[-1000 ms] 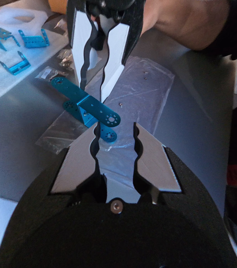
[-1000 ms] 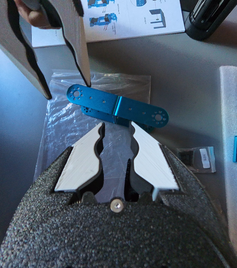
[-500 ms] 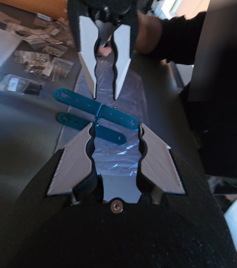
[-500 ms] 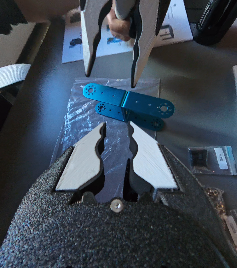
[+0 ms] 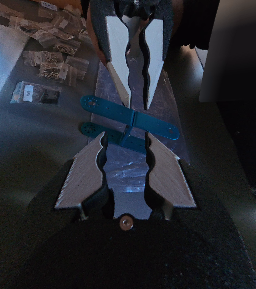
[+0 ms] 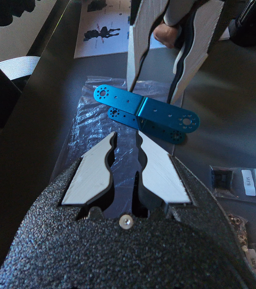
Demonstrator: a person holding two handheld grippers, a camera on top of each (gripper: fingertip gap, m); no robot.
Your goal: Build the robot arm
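Both tongs stand released, jaws apart and holding nothing, facing each other across a blue metal bracket (image 5: 129, 121). Left tongs (image 5: 125, 134) have their tips just at the near side of the bracket, whose lower arm passes between them; whether they touch it cannot be told. Right tongs (image 6: 126, 133) sit just short of the bracket's other side, their gap narrower. The bracket, two long drilled arms joined by a short web, lies on a clear plastic bag (image 6: 93, 125) spread flat on the dark grey bench (image 6: 226, 101). Small labelled packets of hardware (image 5: 52, 65) lie on the bench beside it, one with dark parts (image 6: 237, 186) near the right tongs. A printed sheet with pictures (image 6: 103, 29) lies farther off, behind the left tongs.
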